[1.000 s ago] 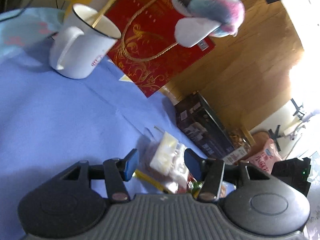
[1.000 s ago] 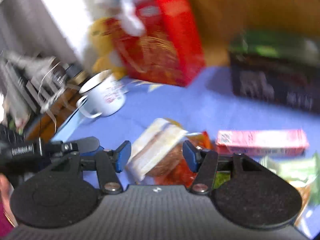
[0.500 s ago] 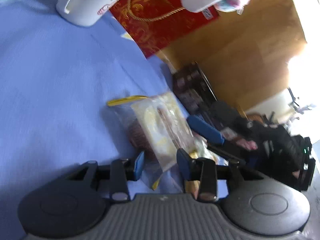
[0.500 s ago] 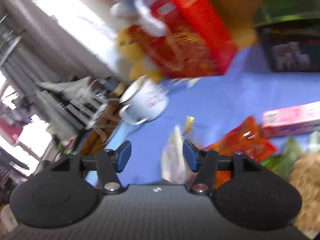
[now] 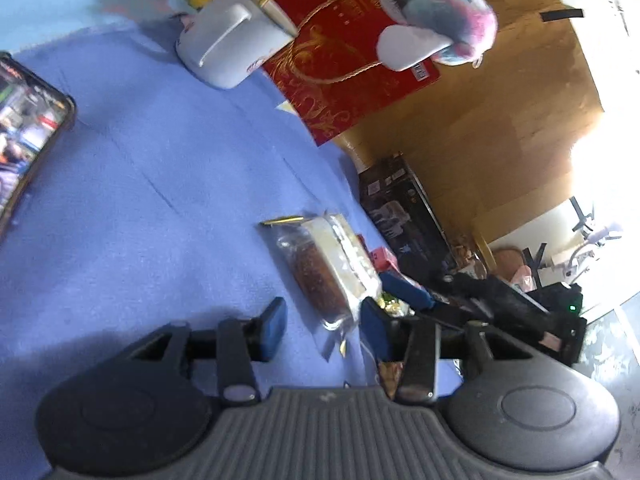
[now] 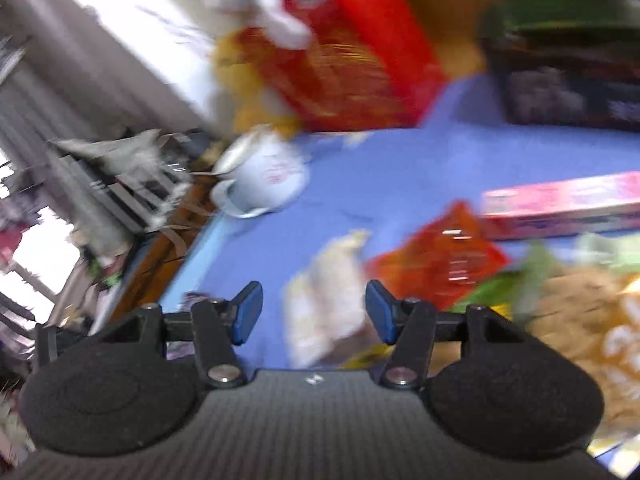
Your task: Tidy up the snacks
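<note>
Blue cloth [image 5: 140, 208] covered the table in the left wrist view. On it lay a clear snack packet [image 5: 324, 264] holding a brown cake and a pale slab, its near end between the blue pads of the left gripper [image 5: 322, 326]. The jaws were opening; the right-hand pad stood just beside the wrapper, the other apart from it, neither pressing. Behind stood a white mug [image 5: 228, 48] with a stick in it, a red gift bag [image 5: 344, 52], a pastel plush toy [image 5: 436, 20] (resting on the bag's top edge) and a black box [image 5: 404, 216]. A phone [image 5: 28, 128] lay at the left edge. The right gripper's blue finger [image 5: 406, 290] showed just past the packet.

Right wrist view (heavily blurred): the right gripper [image 6: 314, 312] stood open, empty, above the same snack packet [image 6: 328, 296]. An orange packet [image 6: 444, 260] lay beside it, a pink box [image 6: 568, 204] beyond, a tan bag [image 6: 584, 320] at right. The white mug [image 6: 268, 176] and red gift bag [image 6: 352, 56] stood farther back.
</note>
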